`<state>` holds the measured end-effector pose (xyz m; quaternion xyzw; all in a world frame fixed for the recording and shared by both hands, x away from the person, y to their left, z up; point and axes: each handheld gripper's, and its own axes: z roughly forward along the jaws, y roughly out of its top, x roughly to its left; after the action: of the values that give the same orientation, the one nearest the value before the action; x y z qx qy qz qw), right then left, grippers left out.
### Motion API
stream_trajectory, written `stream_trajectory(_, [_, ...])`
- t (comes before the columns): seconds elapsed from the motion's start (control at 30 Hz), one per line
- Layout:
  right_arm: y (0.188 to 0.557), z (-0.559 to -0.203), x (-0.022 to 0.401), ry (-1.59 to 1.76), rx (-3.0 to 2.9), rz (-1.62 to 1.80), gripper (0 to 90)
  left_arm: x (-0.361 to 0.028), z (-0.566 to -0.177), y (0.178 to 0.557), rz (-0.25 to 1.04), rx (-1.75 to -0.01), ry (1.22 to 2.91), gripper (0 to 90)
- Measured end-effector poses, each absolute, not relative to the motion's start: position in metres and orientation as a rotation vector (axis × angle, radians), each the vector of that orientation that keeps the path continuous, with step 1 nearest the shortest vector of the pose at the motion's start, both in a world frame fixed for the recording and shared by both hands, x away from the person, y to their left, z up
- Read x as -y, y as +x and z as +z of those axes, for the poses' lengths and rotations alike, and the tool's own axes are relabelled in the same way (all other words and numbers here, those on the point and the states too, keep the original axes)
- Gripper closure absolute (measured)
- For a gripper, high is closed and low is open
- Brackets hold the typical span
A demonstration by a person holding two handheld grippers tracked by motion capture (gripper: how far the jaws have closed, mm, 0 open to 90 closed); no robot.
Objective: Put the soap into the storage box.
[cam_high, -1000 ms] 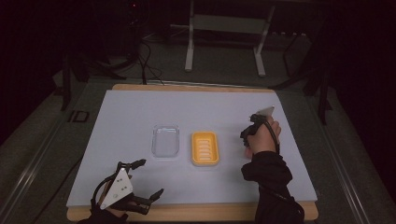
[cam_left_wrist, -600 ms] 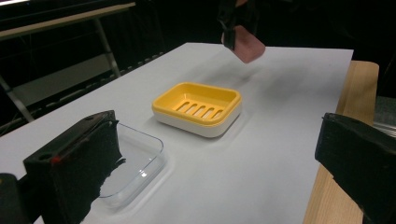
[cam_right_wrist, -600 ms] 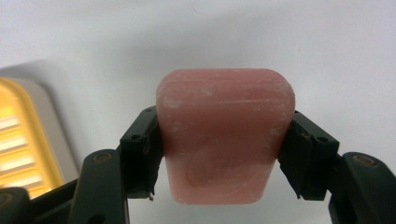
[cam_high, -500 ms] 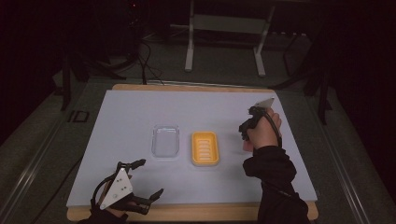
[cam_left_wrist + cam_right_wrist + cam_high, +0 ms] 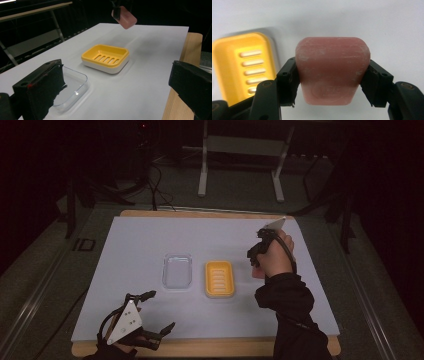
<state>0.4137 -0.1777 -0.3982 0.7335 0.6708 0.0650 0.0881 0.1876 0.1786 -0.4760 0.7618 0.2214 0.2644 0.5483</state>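
Your right gripper (image 5: 332, 82) is clamped on a rounded pink bar of soap (image 5: 332, 71), one black jaw pressing each of its short sides, and it holds the bar clear of the pale sheet-covered table (image 5: 150, 240). Seen from your left gripper view, the soap (image 5: 124, 18) hangs in the air above and beyond the yellow slotted soap dish with its white base (image 5: 106, 58). In the right gripper view that dish (image 5: 242, 68) lies to the left of the held bar, below it on the table. Your left gripper (image 5: 147, 315) sits near the front edge of the table with its jaws spread wide apart and nothing between them. Just beyond its left jaw lies the clear, shallow plastic tray (image 5: 72, 86), beside the dish.
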Motion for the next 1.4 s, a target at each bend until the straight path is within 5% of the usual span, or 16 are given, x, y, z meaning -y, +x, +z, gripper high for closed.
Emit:
stream_trajectory(0.7, [0.396,-0.377,0.108,2.048,-2.236,0.291,37.8,-0.179,-0.475,0.186,0.627,-0.52,1.804,0.6])
stream_trajectory(1.4, [0.406,-0.438,0.07,2.079,-2.312,0.212,37.9,-0.179,-0.475,0.185,0.624,-0.506,1.805,0.6])
